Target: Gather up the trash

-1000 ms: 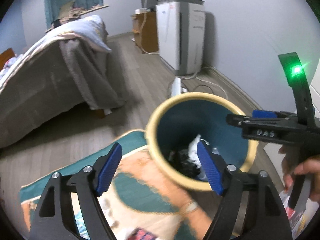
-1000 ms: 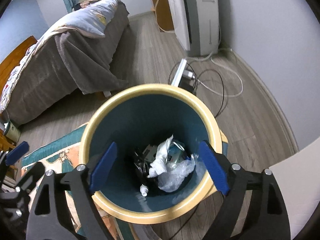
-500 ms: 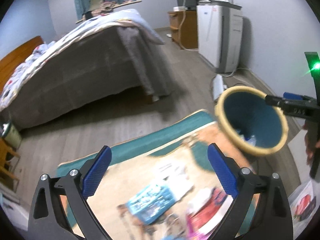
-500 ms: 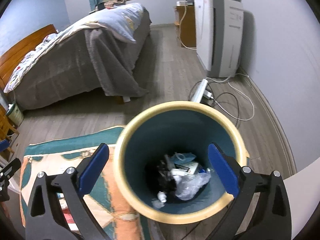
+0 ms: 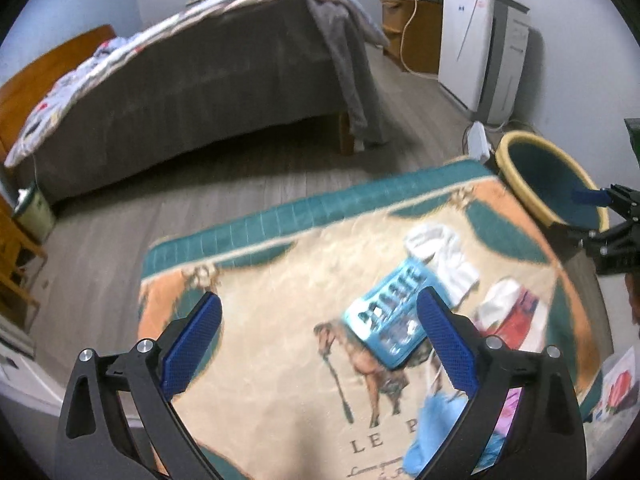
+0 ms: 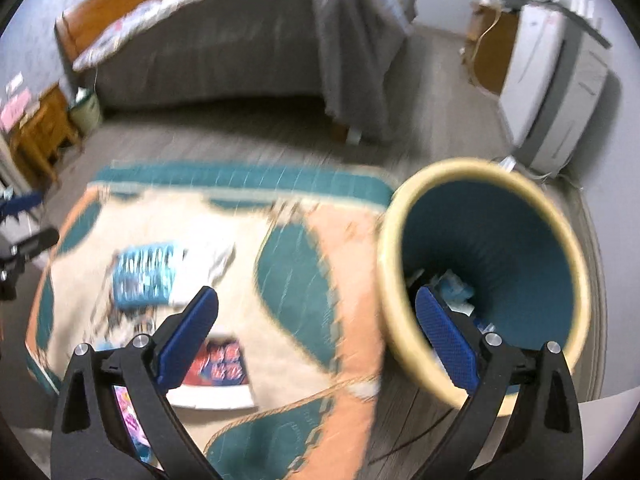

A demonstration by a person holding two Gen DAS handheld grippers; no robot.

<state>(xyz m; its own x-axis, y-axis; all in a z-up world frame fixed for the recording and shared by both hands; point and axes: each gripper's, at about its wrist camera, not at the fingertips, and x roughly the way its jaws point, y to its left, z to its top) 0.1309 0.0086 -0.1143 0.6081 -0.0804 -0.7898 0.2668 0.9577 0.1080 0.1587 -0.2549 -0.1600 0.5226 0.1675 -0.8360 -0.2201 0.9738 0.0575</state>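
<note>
Ideally the left claw, wide open and empty, descends squarely over what looks like a blue packet, lower right on the rug, before closing.

One rug; one bin; one blue packet; one white crumpled tissue; one red-and-white wrapper; one bed; two hand-held grippers, left, right.

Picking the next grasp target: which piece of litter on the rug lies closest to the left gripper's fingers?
The light blue wrapper with dark lettering, just off the left gripper's right finger. The white crumpled paper and red-and-white packet lie farther toward the bin.
</note>
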